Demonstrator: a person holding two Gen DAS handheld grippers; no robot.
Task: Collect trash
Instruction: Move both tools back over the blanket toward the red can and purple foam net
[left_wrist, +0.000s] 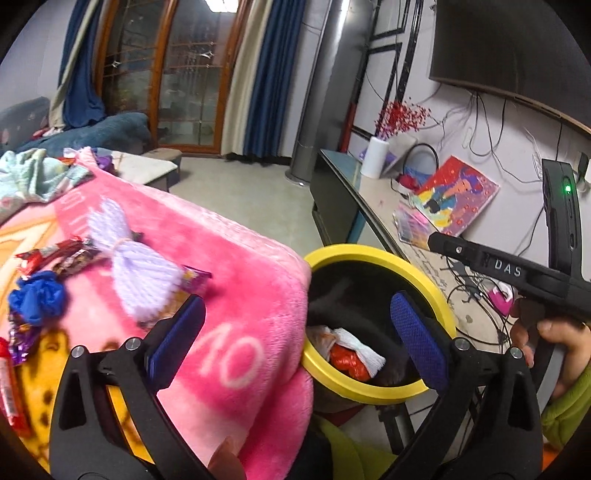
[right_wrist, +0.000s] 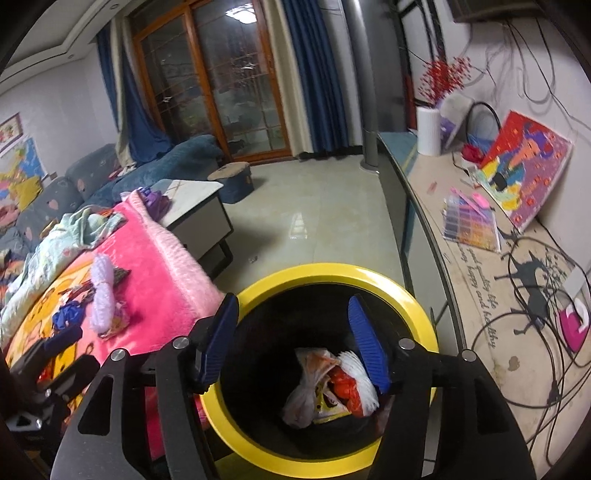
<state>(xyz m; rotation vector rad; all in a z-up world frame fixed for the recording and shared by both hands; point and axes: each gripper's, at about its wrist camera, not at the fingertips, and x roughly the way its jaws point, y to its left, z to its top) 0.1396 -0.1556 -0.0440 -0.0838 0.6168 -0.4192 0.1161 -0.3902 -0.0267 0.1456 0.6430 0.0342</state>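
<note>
A black bin with a yellow rim (left_wrist: 373, 254) (right_wrist: 332, 271) stands beside a pink blanket (left_wrist: 236, 266) (right_wrist: 162, 280). Inside lie a white tassel, red wrapper and pale bag (left_wrist: 349, 352) (right_wrist: 332, 384). On the blanket lie a lilac yarn bundle (left_wrist: 136, 269) (right_wrist: 101, 299), red wrappers (left_wrist: 55, 254) and a blue scrap (left_wrist: 37, 297) (right_wrist: 68, 314). My left gripper (left_wrist: 306, 343) is open and empty, straddling the blanket's edge and the bin. My right gripper (right_wrist: 295, 339) is open and empty above the bin mouth.
A long counter (right_wrist: 491, 295) on the right holds cables, a painting (right_wrist: 524, 177), a bead tray and a white roll (right_wrist: 428, 129). A low table (right_wrist: 199, 206) and a sofa (right_wrist: 92, 177) stand beyond the blanket. Tiled floor (right_wrist: 314, 214) lies between.
</note>
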